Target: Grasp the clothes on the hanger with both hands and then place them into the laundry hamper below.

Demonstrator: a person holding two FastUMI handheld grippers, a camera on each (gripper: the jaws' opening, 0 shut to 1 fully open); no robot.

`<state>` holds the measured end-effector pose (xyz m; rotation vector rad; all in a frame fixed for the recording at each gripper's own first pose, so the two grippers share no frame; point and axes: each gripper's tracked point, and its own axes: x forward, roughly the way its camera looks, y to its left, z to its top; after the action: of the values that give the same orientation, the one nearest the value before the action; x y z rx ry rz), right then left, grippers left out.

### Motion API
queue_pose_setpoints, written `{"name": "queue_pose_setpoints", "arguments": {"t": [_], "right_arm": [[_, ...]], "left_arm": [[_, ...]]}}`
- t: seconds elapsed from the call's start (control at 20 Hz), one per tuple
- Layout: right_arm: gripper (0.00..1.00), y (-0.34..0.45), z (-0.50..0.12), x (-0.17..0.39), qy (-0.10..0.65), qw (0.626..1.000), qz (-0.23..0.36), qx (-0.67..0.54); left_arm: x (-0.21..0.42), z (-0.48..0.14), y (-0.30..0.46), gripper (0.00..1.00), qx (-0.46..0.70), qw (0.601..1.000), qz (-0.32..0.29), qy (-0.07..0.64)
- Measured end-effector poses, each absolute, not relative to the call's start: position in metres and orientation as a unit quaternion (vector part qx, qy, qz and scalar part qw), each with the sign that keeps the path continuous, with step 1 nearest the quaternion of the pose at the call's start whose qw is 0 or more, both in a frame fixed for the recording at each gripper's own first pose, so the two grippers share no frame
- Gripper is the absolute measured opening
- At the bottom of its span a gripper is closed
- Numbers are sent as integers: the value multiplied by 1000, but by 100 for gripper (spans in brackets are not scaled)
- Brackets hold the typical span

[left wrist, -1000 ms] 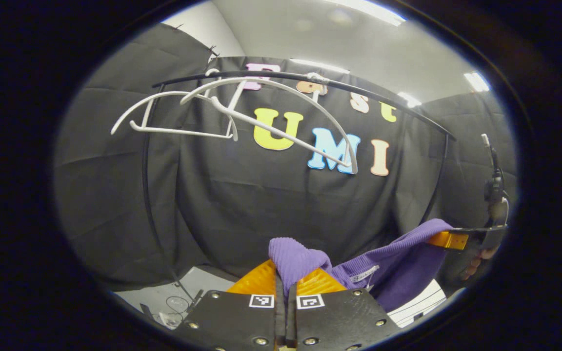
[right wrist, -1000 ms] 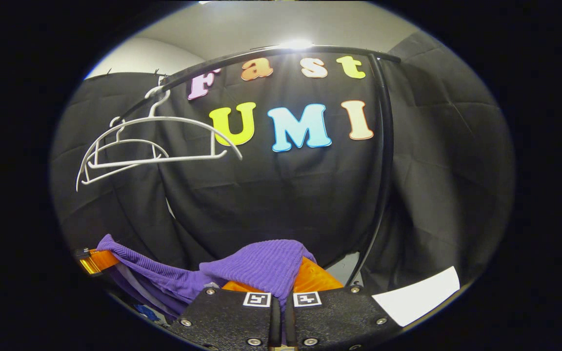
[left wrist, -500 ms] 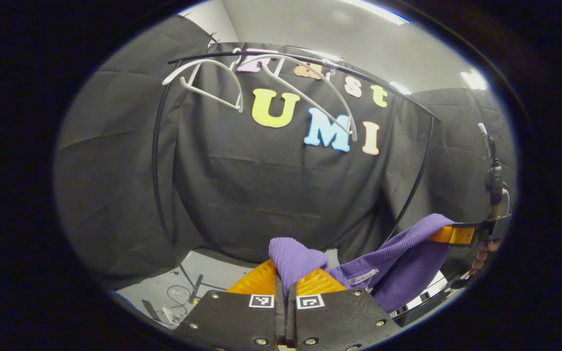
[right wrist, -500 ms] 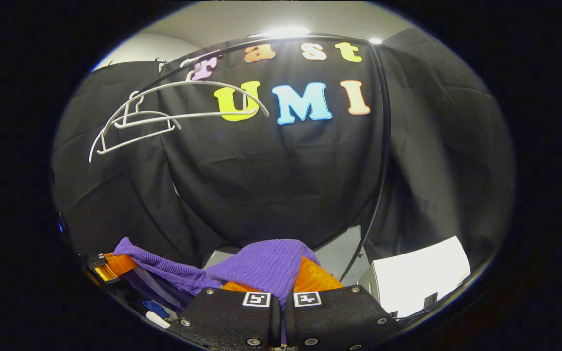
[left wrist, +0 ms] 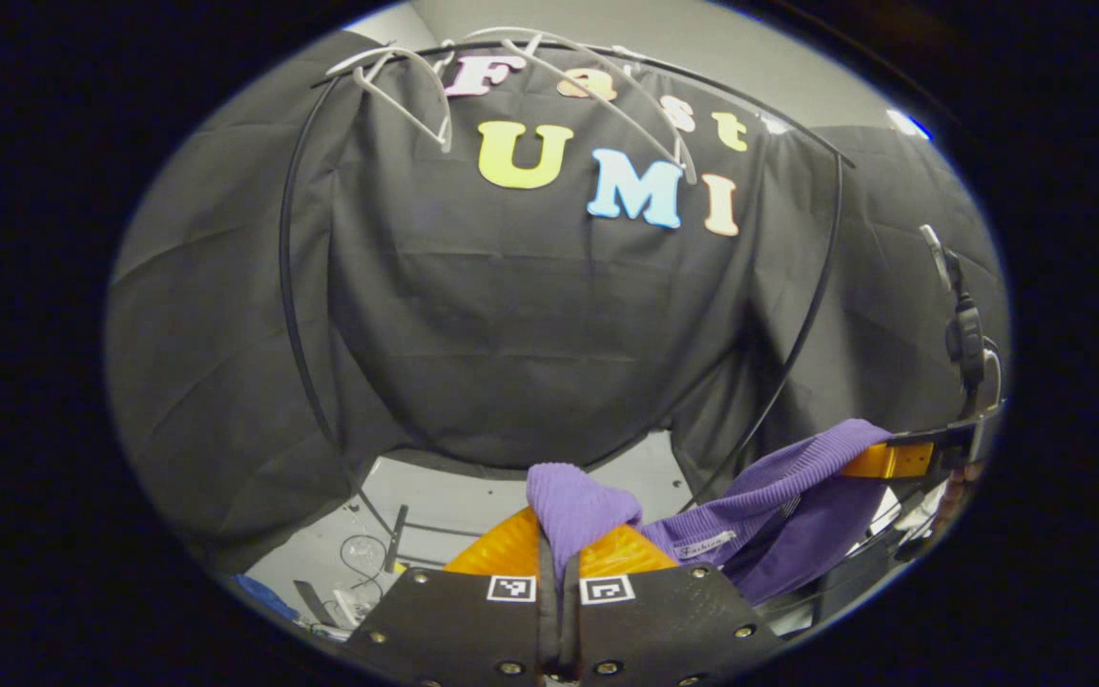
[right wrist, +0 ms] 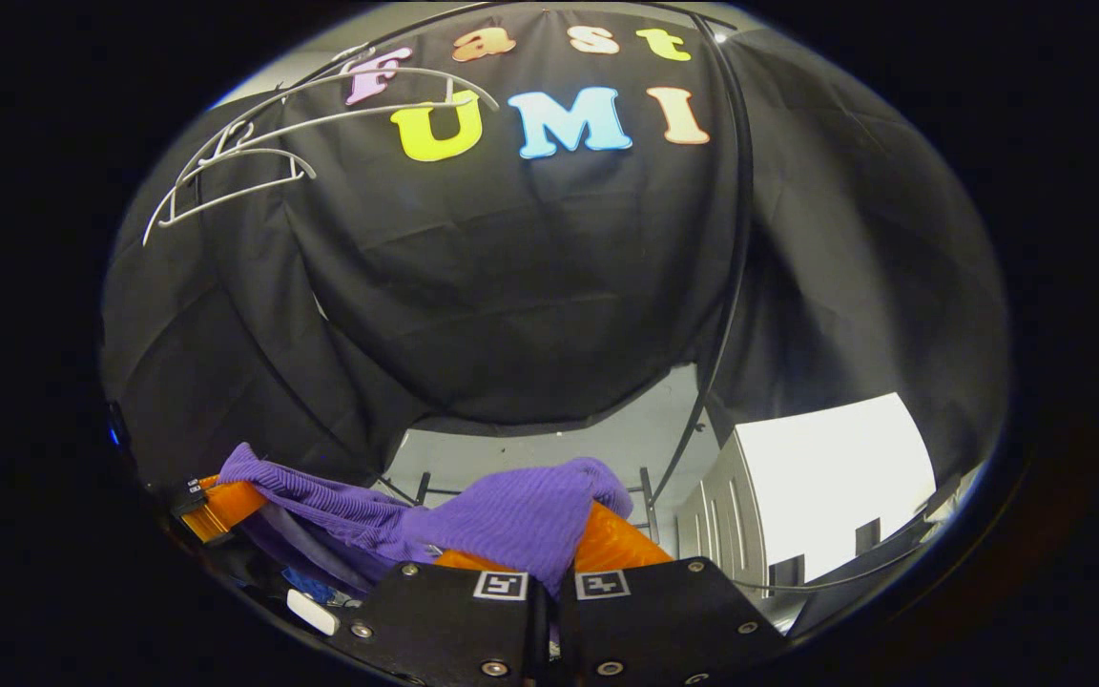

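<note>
The clothes [left wrist: 798,472] are one purple ribbed knit garment with a small white label sewn near its neckline. It hangs as a slack band between the two claws. In the left gripper view, the left claw [left wrist: 559,534] is clenched on a bunched fold of the knit, which pokes up just above its closed fingers. From there the fabric runs off to the right and slightly up to the right claw [left wrist: 879,461], which grips the far end; the hand holding it is only partly seen at the edge.

In the right gripper view, the right claw [right wrist: 549,558] is likewise clamped on a thick fold of the garment [right wrist: 502,515], which drapes over its fingers. The rest trails to the left, down to the left claw [right wrist: 216,504].

High above and beyond both claws, two bare white hangers [left wrist: 416,86] hang on a black clothes rail [left wrist: 287,286], whose thin uprights curve down to the grey floor [left wrist: 454,496]. In the right gripper view the hangers [right wrist: 254,143] sit up and to the left of the claw, well apart from the garment. To the lower right of the right claw stands a white slatted piece [right wrist: 826,487], possibly the hamper, though I cannot tell. Cables and small clutter [left wrist: 349,572] lie on the floor left of the left claw. Nothing stands between the claws and the garment.
</note>
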<state>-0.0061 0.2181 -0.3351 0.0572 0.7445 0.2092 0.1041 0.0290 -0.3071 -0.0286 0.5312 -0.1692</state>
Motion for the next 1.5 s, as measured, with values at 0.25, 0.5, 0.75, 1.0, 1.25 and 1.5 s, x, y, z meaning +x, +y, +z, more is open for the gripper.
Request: {"name": "queue_pose_setpoints", "arguments": {"t": [0.25,0.5,0.75,1.0,1.25,1.5], "right_arm": [[4,222,-387,0,392,915,92,35],[5,225,-443,-5,415,905,88,11],[6,217,-479,-9,444,892,86,4],[7,215,-491,-5,451,889,83,-2],[16,227,-499,-10,476,874,94,4],[33,234,-496,-16,495,862,106,21]], "left_arm": [[105,-370,19,2,-8,950,-95,298],[108,-427,13,2,-7,941,-93,325],[125,-472,13,2,-9,937,-92,337],[134,-490,6,2,-7,934,-97,343],[137,-498,6,2,16,932,-89,352],[126,-514,18,8,38,920,-81,381]]}}
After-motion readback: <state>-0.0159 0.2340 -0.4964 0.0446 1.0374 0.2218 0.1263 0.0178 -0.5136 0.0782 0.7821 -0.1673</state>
